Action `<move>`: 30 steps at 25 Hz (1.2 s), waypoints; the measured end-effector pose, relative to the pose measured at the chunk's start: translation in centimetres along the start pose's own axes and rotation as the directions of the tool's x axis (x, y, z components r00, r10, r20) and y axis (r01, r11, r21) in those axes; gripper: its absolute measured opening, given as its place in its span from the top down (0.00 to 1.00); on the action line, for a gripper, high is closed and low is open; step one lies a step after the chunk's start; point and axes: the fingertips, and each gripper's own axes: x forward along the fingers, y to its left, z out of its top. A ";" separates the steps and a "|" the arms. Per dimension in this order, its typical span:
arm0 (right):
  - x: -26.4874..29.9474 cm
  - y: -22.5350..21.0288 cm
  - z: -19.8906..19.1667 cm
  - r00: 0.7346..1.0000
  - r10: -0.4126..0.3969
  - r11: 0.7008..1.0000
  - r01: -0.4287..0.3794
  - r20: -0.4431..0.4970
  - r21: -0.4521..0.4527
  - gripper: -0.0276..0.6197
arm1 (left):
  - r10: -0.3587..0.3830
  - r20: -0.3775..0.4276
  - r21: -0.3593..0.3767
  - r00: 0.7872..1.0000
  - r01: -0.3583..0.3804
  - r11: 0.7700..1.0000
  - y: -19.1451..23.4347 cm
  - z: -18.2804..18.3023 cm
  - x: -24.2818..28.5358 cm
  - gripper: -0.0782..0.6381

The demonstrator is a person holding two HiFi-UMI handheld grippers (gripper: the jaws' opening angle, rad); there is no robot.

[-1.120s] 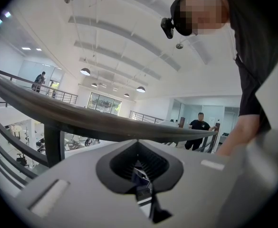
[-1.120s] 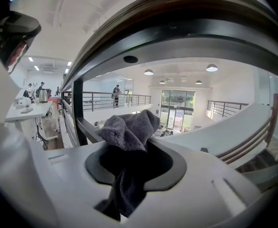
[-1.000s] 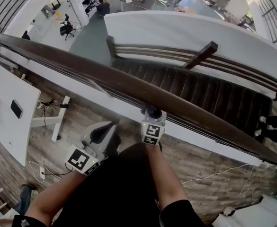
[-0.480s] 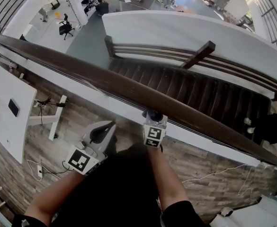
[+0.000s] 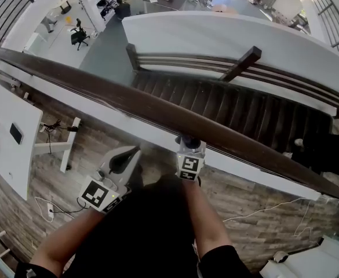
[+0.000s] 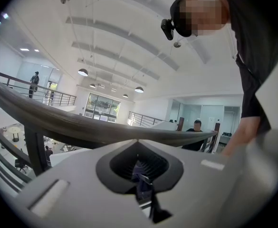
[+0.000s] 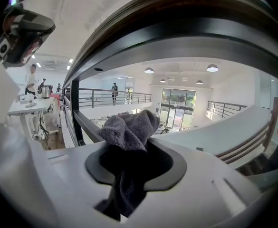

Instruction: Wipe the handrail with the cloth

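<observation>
The cloth (image 7: 129,132), a grey crumpled wad, is sitting clamped between the jaws of the right gripper (image 7: 134,160), its top bulging out past the tips. It is hanging just under the dark wooden handrail (image 7: 177,27), with a strip of the bright hall showing between the two.

Compared with a second ago, the right gripper (image 5: 190,149) is sitting a little further toward the right end of the handrail (image 5: 157,112) in the head view. The left gripper (image 5: 120,167) has shifted only slightly. A person (image 5: 323,149) on the staircase (image 5: 244,112) has come further into view at the right edge.

The head view is showing only a dark scrap of the cloth (image 5: 188,141) tucked at the rail's near edge. The right gripper view is giving its colour and shape and the grip on it. The left gripper view is showing the left gripper (image 6: 139,167) with its ribbed jaws together and nothing between them. The handrail (image 6: 58,122) is crossing above it, apart from it.

The rail is running diagonally from upper left to lower right, open on both sides of the cloth. Beyond it the floor is dropping away to the stairs. On the near side, a white table (image 5: 7,138) is standing well off to the left.
</observation>
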 end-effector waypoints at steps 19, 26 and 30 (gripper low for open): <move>-3.1 -6.1 -2.0 0.999 -0.039 0.997 0.038 0.021 0.061 0.80 | -0.041 -0.035 0.008 0.999 0.041 0.999 -4.7 -1.1 1.7 0.89; -3.7 -7.5 -2.5 0.999 -0.030 0.998 0.029 0.020 0.054 0.80 | -0.024 -0.049 0.010 0.999 0.024 1.000 -5.3 -1.6 1.9 0.89; -4.1 -7.9 -2.8 1.000 -0.025 0.998 0.025 0.012 0.056 0.80 | -0.016 -0.048 0.013 0.999 0.017 1.000 -5.6 -1.6 2.0 0.89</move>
